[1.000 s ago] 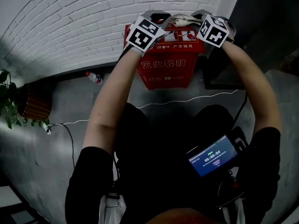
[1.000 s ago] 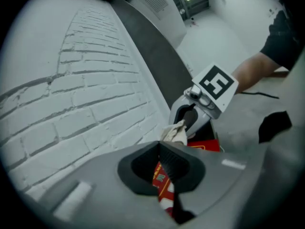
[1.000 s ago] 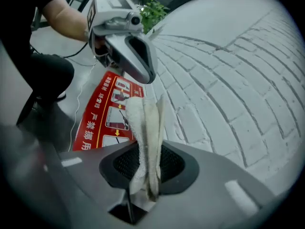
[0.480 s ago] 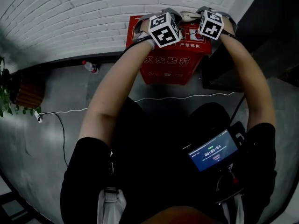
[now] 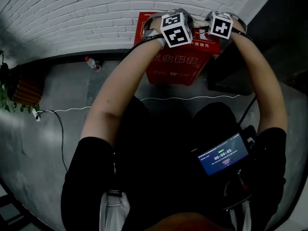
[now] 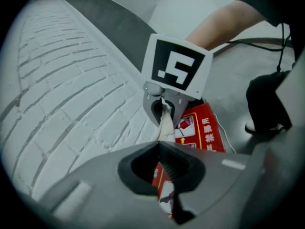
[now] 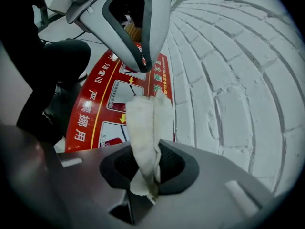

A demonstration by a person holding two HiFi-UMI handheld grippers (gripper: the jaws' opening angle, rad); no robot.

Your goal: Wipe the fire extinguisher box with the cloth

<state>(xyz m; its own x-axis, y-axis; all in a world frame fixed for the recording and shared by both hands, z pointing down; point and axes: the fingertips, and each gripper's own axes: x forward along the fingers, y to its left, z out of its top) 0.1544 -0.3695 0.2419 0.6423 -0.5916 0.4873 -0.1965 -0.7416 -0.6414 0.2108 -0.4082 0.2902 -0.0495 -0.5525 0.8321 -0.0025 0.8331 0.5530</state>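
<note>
Red fire extinguisher box (image 5: pixel 175 69) stands on the floor against the white brick wall (image 5: pixel 86 13); only the head view shows it whole. The right gripper view shows the right gripper (image 7: pixel 149 149) clamped on the pale cloth (image 7: pixel 145 123). The left gripper view shows the left gripper (image 6: pixel 163 144) pinching the cloth's other end, just above the box's printed top.

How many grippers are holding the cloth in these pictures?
2. The left gripper is shut on one end of the cloth, and the right gripper is shut on the other end. Both are over the top of the red fire extinguisher box.
</note>
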